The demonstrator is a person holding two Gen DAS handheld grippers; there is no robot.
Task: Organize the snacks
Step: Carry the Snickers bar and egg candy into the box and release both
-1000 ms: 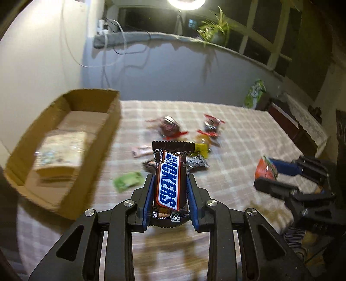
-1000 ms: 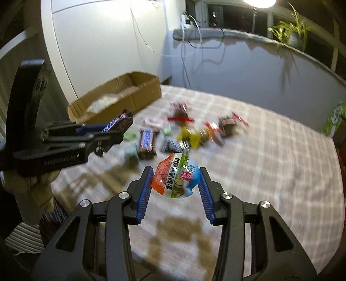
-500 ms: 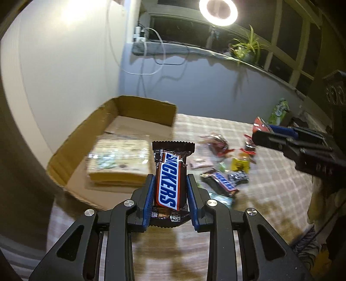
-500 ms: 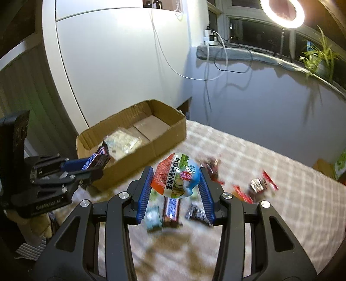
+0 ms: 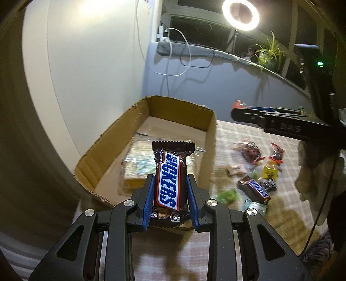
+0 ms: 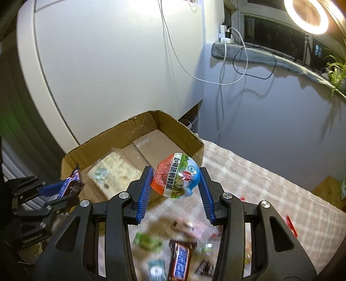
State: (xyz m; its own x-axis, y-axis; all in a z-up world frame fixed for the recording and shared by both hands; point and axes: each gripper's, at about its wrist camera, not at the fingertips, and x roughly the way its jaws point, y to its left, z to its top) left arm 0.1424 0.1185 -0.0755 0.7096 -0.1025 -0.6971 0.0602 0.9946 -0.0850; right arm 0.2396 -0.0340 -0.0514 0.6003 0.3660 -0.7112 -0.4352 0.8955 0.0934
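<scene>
My left gripper is shut on a Snickers bar and holds it upright above the near end of the open cardboard box. My right gripper is shut on a round snack pack with red, green and blue print, above the table beside the box. A clear-wrapped biscuit pack lies inside the box. The left gripper also shows in the right wrist view.
Loose snacks lie on the checked tablecloth: a second Snickers, red wrappers, a yellow pack and green packs. A white wall, hanging cables and a ring light stand behind the box.
Both grippers have swung left toward the cardboard box with their snacks still held. The box now fills the middle of both views and the loose snacks have slid to the side.
</scene>
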